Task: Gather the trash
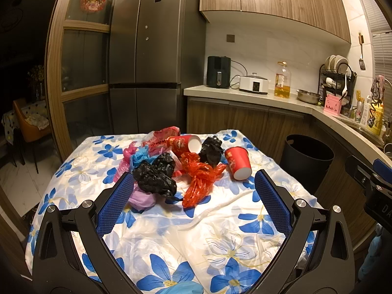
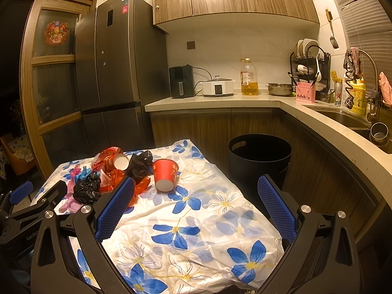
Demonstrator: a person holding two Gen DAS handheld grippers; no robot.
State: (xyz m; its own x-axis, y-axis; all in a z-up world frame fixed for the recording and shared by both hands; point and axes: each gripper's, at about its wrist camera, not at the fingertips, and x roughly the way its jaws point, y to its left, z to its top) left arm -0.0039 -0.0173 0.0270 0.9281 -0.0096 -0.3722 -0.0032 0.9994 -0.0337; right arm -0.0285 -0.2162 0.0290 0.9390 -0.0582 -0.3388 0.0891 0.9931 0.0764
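Observation:
A heap of trash lies on the flowered tablecloth [image 1: 220,220]: a black crumpled bag [image 1: 154,175], a red plastic bag [image 1: 199,180], a second black bag [image 1: 212,150], pink and blue bags [image 1: 133,155], and two red paper cups on their sides [image 1: 237,163] [image 1: 185,143]. My left gripper [image 1: 193,185] is open and hovers just before the heap, empty. My right gripper [image 2: 196,191] is also open and empty, a little short of the nearer red cup [image 2: 165,174]. The black bag [image 2: 87,187] and red bag [image 2: 111,171] lie left of it.
A black trash bin [image 2: 259,156] stands on the floor beyond the table's right corner, also seen as the bin [image 1: 306,159] in the left wrist view. Behind are a fridge [image 1: 149,56], a counter [image 2: 220,101] with appliances, an oil bottle and a sink [image 2: 343,120].

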